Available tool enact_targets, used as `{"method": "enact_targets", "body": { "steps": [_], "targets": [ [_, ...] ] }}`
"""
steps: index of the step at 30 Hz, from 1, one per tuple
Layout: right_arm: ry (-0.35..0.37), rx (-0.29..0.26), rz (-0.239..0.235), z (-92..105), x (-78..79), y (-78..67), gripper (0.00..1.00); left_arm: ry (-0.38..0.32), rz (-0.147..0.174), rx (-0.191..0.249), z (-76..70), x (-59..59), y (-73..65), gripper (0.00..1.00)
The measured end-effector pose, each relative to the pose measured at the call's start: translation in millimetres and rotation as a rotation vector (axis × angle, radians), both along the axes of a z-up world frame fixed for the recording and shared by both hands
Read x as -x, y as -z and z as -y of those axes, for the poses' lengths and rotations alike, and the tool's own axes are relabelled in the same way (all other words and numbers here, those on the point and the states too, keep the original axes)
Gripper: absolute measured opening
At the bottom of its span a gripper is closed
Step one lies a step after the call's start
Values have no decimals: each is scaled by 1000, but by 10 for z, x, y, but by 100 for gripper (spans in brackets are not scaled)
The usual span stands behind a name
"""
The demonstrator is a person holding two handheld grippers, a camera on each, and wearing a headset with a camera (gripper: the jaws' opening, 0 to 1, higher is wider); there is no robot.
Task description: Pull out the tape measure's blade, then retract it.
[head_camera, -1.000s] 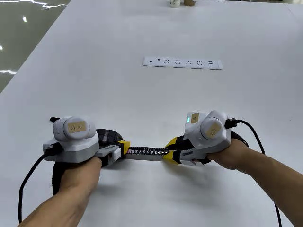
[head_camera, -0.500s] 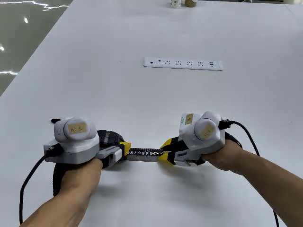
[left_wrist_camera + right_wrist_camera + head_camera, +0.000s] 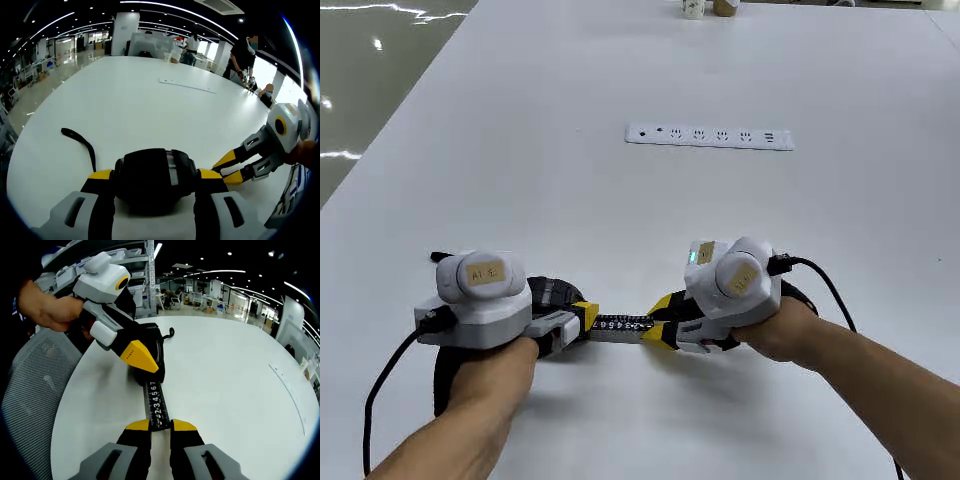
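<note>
Tape measure (image 3: 554,292) in left tool (image 3: 155,175), blade (image 3: 155,400) in right tool (image 3: 160,426)

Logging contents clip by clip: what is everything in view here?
table: one, white, under everything.
power strip: one, white, on the table farther out.
small containers: two, pale, far table edge.
tape measure: one, black, in the left gripper's jaws.
strap: one, black, on the table beside the tape measure.
blade: one, black with white numerals, spanning tape measure to right gripper.
left gripper: one, white with yellow tips, shut on the tape measure.
right gripper: one, white with yellow tips, shut on the blade.
hands: two, one holding each gripper.
</note>
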State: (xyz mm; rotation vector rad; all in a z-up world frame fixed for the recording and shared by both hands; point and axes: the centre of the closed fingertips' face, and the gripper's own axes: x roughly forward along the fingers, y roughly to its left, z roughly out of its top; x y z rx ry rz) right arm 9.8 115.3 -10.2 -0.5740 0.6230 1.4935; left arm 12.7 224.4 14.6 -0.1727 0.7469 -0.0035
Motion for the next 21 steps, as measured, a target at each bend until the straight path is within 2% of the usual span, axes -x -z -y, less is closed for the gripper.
{"method": "enact_targets", "body": {
  "steps": [21],
  "targets": [
    [-13, -21, -2, -264, 33, 7, 10, -5, -4, 9, 5, 3, 5, 59]
  ]
}}
